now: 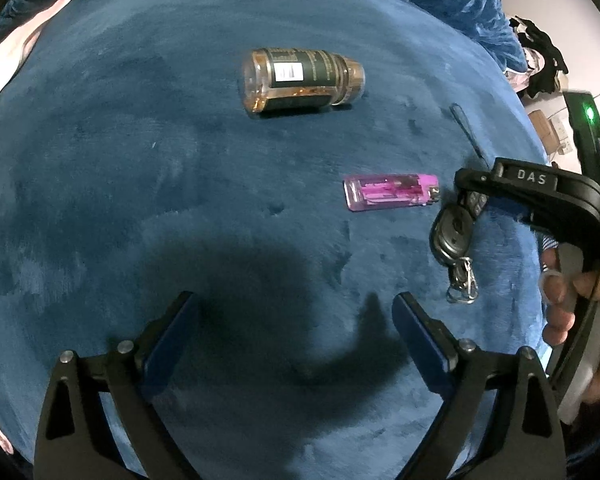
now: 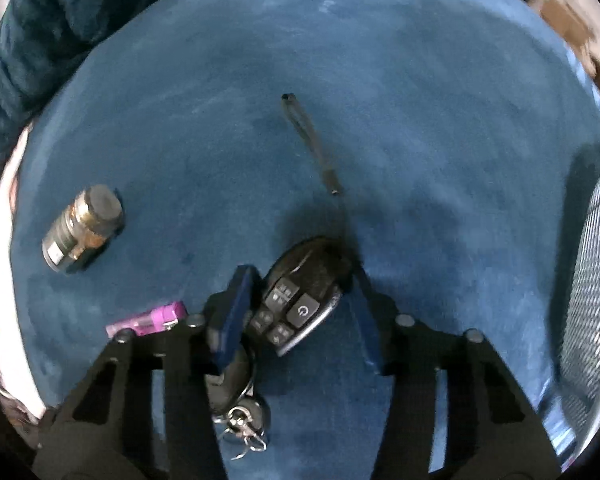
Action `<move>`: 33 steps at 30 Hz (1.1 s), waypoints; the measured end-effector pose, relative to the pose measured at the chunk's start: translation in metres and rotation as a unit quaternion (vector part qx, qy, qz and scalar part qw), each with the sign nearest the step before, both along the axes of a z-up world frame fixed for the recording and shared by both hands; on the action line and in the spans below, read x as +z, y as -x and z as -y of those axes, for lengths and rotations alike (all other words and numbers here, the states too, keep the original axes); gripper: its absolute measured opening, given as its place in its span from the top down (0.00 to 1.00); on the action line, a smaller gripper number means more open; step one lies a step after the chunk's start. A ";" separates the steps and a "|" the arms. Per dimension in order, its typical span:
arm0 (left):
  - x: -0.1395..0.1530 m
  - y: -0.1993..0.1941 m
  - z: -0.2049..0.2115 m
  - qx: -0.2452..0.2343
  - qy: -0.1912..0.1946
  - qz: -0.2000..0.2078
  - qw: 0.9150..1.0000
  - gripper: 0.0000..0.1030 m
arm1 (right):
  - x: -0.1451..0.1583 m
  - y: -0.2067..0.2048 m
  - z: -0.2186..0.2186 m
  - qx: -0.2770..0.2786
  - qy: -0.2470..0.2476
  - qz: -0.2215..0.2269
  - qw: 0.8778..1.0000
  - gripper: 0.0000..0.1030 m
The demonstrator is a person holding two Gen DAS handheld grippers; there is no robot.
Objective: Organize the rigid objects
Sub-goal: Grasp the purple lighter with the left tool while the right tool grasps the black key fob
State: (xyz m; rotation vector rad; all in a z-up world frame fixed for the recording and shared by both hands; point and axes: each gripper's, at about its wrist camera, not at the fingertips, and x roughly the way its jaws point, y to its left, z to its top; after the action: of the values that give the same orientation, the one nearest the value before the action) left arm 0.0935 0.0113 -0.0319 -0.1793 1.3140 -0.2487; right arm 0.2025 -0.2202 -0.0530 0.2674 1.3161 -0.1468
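Blue plush surface (image 1: 140, 160): broad bare nap at left and centre, curved edge at right.
Left gripper (image 1: 296, 332): jaws wide apart, nothing between, above bare cloth.
Jar (image 1: 302, 80): one, on its side, well beyond the grippers.
Lighter (image 1: 390, 193): one, pink, flat, near the key fob.
Pen (image 2: 312, 144): one, dark.
Right gripper (image 2: 300, 300): pads flank the key fob (image 2: 296, 304); whether they clamp it, cannot tell.
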 end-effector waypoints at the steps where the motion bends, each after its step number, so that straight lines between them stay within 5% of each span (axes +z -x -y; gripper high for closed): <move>1: 0.000 -0.002 0.002 -0.003 -0.003 0.002 1.000 0.07 | 0.002 -0.001 -0.004 0.020 0.007 0.006 1.000 0.59; 6: 0.001 -0.015 0.015 -0.034 -0.011 0.012 0.999 0.17 | 0.013 0.004 -0.021 0.107 0.073 0.021 0.991 0.63; 13: 0.001 -0.050 0.063 -0.104 -0.024 0.042 0.993 0.28 | -0.003 0.009 -0.003 0.063 -0.017 0.003 0.998 0.62; 15: -0.003 -0.058 0.076 -0.128 -0.041 0.048 0.990 0.47 | -0.001 0.013 0.004 0.052 -0.035 0.013 0.998 0.63; 19: -0.009 -0.066 0.093 -0.166 -0.066 0.048 0.983 0.52 | 0.003 0.025 0.010 0.050 -0.042 0.024 0.998 0.63; 23: -0.004 -0.062 0.090 -0.167 -0.041 0.020 0.985 0.70 | 0.000 0.027 0.020 0.045 -0.052 0.020 0.997 0.63; 29: -0.002 -0.065 0.098 -0.162 -0.052 0.033 0.985 0.69 | -0.001 0.004 0.011 0.041 -0.045 0.012 0.998 0.61; 33: -0.007 -0.067 0.116 -0.175 -0.063 0.041 0.982 0.54 | -0.003 0.005 0.010 0.048 -0.036 0.013 0.998 0.61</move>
State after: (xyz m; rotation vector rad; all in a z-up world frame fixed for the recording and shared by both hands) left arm 0.1607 -0.1049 -0.0386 0.1705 1.2692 -0.4651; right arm 0.1977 -0.2297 -0.0558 0.2658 1.3077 -0.0160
